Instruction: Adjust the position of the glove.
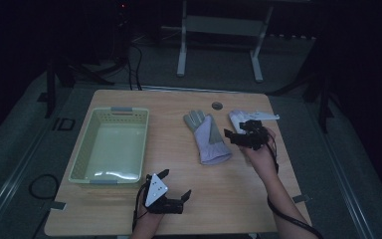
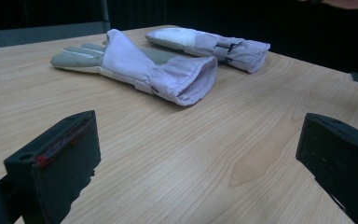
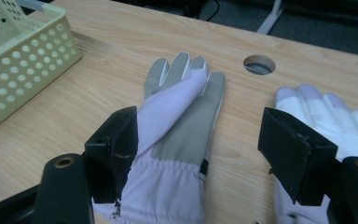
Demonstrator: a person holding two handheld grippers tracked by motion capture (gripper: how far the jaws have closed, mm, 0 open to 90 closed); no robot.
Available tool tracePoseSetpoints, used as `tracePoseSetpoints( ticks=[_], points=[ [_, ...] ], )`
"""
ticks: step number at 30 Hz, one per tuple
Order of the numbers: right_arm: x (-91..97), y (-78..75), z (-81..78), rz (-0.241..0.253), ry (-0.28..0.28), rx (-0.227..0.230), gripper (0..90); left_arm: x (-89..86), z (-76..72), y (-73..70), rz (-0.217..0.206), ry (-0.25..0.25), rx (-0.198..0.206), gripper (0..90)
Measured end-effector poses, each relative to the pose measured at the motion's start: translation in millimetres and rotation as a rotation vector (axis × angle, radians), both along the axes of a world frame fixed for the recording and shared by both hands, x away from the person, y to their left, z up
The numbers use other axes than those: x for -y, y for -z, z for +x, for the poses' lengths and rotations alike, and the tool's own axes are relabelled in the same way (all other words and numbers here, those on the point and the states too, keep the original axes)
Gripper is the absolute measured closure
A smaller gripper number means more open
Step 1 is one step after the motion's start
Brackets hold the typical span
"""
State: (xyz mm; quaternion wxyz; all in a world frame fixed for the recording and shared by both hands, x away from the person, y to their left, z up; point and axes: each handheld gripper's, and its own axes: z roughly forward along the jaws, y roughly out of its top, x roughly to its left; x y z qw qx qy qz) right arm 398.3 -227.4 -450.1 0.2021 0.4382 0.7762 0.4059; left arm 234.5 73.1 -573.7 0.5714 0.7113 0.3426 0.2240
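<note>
Gloves: the right claw point(image 3: 198, 154), spread, hangs above the grey-palmed glove point(image 3: 182, 126), whose cuff lies between its jaws untouched; the white glove point(image 3: 326, 112) lies just beside. Nearer the person, the left claw point(image 1: 175, 185) rests spread on the tabletop point(image 1: 179, 164), beside the basket point(image 1: 79, 159).

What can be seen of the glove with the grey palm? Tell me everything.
The grey-palmed glove lies flat on the wooden table, fingers pointing away from the person. It looks like soft lilac fabric with a gathered, open cuff; a lilac part is folded diagonally across the palm. The right gripper stands open above its cuff, not gripping it.
</note>
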Motion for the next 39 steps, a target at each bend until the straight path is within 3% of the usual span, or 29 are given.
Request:
tracePoseSetpoints(
  ticks=[14, 21, 28, 34, 36, 39],
  points=[
    [-33.9, 27.9, 36.1, -0.058, -0.054, -0.079, 39.2, -0.5, 0.3, 0.0, -0.004, 0.002, -0.004, 0.0],
    [-43.2, 45.3, 49.9, -0.091, -0.032, -0.106, 41.2, -0.9, 0.8, 0.1, -0.007, 0.003, -0.007, 0.0],
    [-48.4, 66.2, 56.0, -0.122, -0.006, -0.149, 44.0, -0.7, 0.7, 0.1, -0.009, 0.007, -0.011, 0.0],
    [-51.7, 86.8, 55.7, -0.183, -0.008, -0.182, 45.6, -0.1, 0.5, -0.1, -0.004, 0.009, -0.011, 0.0],
    [-53.8, 90.5, 54.9, -0.209, -0.016, -0.177, 47.8, -0.2, 0.6, -0.1, -0.004, 0.009, -0.013, 0.0],
    [-56.7, 92.4, 52.6, -0.242, -0.034, -0.166, 58.3, -0.2, 0.6, -0.1, -0.004, 0.008, -0.013, 0.0]
  ],
)
